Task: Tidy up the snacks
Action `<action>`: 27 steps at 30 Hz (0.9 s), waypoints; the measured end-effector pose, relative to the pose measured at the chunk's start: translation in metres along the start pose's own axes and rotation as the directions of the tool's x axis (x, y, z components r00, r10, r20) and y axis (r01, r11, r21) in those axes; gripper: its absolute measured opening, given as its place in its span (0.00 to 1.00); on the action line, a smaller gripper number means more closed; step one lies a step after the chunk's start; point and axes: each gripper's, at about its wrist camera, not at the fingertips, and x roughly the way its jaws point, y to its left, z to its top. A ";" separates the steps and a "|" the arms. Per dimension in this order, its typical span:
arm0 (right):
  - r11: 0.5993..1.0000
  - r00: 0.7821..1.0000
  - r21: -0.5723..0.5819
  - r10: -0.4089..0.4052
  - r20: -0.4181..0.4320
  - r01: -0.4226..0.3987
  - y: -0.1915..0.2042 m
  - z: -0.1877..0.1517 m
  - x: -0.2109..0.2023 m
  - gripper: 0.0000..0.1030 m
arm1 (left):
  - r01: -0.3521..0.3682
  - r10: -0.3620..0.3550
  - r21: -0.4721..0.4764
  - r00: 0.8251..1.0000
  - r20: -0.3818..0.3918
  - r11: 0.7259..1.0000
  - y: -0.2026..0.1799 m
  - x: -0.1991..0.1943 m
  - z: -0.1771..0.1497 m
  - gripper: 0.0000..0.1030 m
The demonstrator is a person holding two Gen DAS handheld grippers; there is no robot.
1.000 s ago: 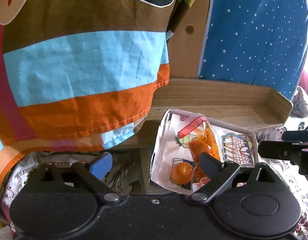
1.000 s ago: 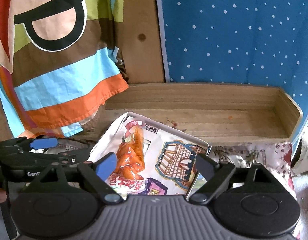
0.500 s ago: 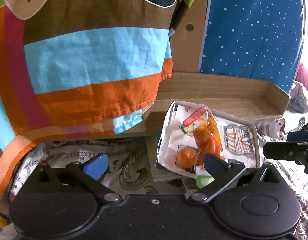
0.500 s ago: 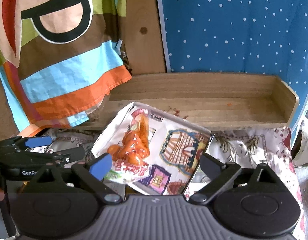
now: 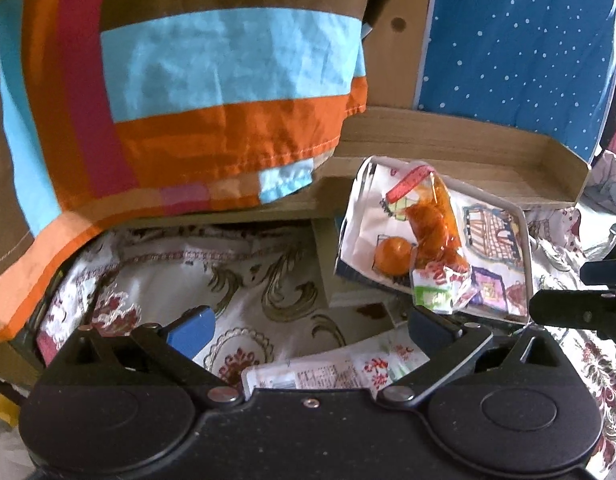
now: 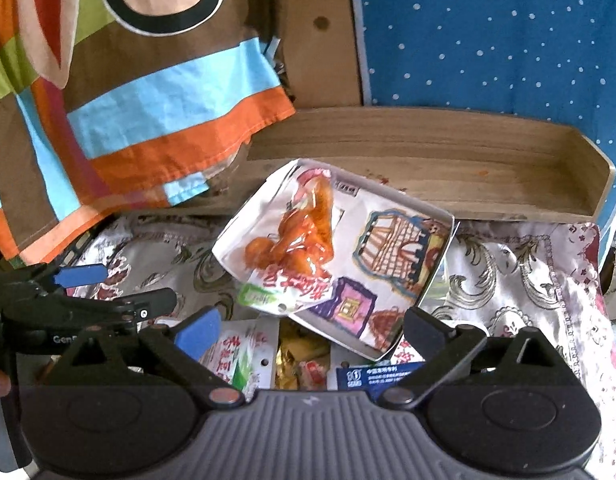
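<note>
We see left gripper (image 5: 310,326) wide open, empty | right gripper (image 6: 312,330) just opened, empty | clear packet of orange snacks (image 6: 298,236) centre frame (inside white drawing-covered box (image 6: 392,248)), above both.

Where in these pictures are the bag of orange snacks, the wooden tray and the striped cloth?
bag of orange snacks (image 6: 304,240), right wrist view, on the clear middle of the bag.
wooden tray (image 6: 448,152), right wrist view, on its back wall.
striped cloth (image 5: 228,64), left wrist view, on the light blue stripe.
</note>
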 end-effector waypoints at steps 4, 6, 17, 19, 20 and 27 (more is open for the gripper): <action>1.000 1.000 -0.017 0.002 -0.012 -0.002 0.004 -0.004 0.000 0.97 | -0.009 0.009 -0.008 1.000 -0.009 1.000 0.002 -0.001 -0.006 0.99; 1.000 1.000 -0.021 0.002 -0.020 -0.003 0.005 -0.006 -0.001 0.97 | -0.015 0.015 -0.009 1.000 -0.017 1.000 0.003 -0.003 -0.010 0.99; 0.999 0.994 -0.045 0.019 -0.105 -0.023 0.015 -0.034 -0.001 0.98 | -0.038 0.039 0.013 0.995 -0.088 0.999 0.004 -0.008 -0.035 0.99; 0.999 0.992 -0.042 0.019 -0.123 -0.024 0.016 -0.040 -0.002 0.98 | -0.041 0.043 0.016 0.994 -0.098 0.999 0.005 -0.009 -0.039 0.99; 0.999 0.991 -0.040 0.019 -0.131 -0.025 0.016 -0.042 -0.003 0.98 | -0.042 0.043 0.017 0.994 -0.104 0.999 0.006 -0.009 -0.041 0.99; 0.999 0.981 -0.037 0.013 -0.191 -0.020 0.017 -0.062 -0.011 0.98 | -0.022 0.032 0.073 0.991 -0.133 0.997 0.005 -0.010 -0.052 0.99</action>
